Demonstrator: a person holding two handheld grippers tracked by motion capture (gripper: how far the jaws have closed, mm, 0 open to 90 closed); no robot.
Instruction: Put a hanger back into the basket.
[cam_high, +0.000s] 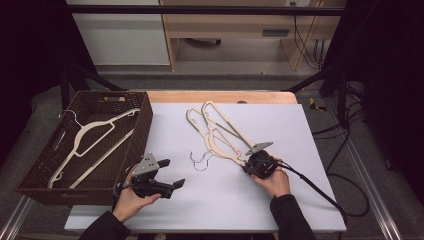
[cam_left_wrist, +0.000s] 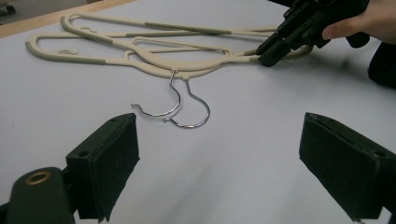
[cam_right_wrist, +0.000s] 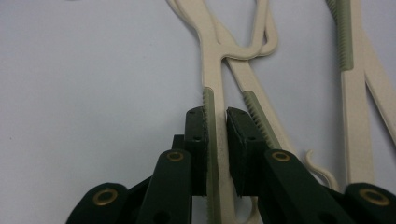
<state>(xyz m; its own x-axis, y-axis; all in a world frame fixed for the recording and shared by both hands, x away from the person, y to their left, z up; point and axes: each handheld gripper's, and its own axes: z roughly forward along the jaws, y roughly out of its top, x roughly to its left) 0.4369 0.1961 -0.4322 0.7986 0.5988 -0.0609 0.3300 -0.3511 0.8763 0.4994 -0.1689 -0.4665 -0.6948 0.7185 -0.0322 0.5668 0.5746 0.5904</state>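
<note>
Near the middle of the counter (cam_high: 280, 200), two cream hangers (cam_high: 220, 131) are lying overlapped on its pale sheet, so you cannot tell where one arm ends and the other begins. Their flat plastic arms are carrying ribbed greenish grip strips, and two thin wire hooks (cam_left_wrist: 180, 105) are curling toward you, shiny and round. Your right gripper (cam_right_wrist: 215, 154) is pinching one arm at its ribbed end, fingers nearly together with the strip between the pads; the hanger's tip is disappearing beneath them. Your left gripper (cam_left_wrist: 219, 172) is hovering close to the counter, fingers spread wide and gripping nothing, their far edges running out of the left gripper view. Further left, a dark woven basket (cam_high: 142, 127) is cradling a third hanger (cam_high: 92, 137).
</note>
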